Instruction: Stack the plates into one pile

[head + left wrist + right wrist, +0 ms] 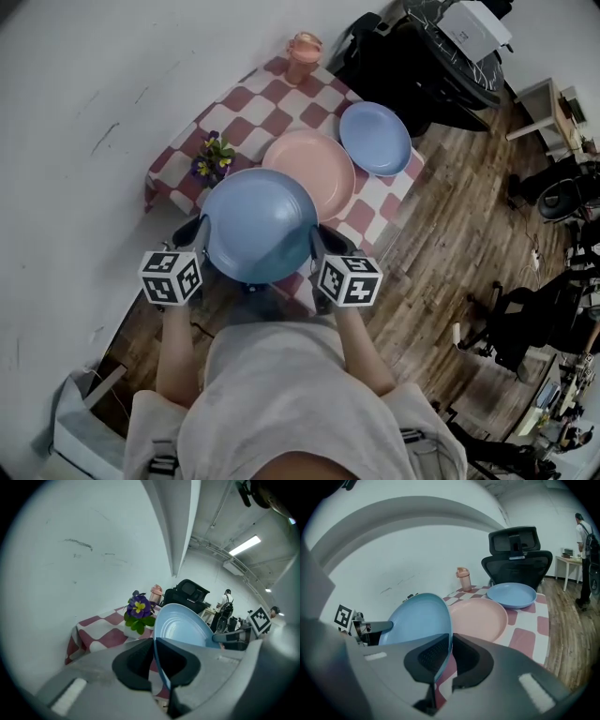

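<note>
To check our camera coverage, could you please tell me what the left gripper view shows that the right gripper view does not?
Only the left gripper view: the ceiling light strip. Only the right gripper view: the smaller blue plate and the wooden floor. Both: the large blue plate, held by its rim between the jaws, the pink bottle and the checked tablecloth.
</note>
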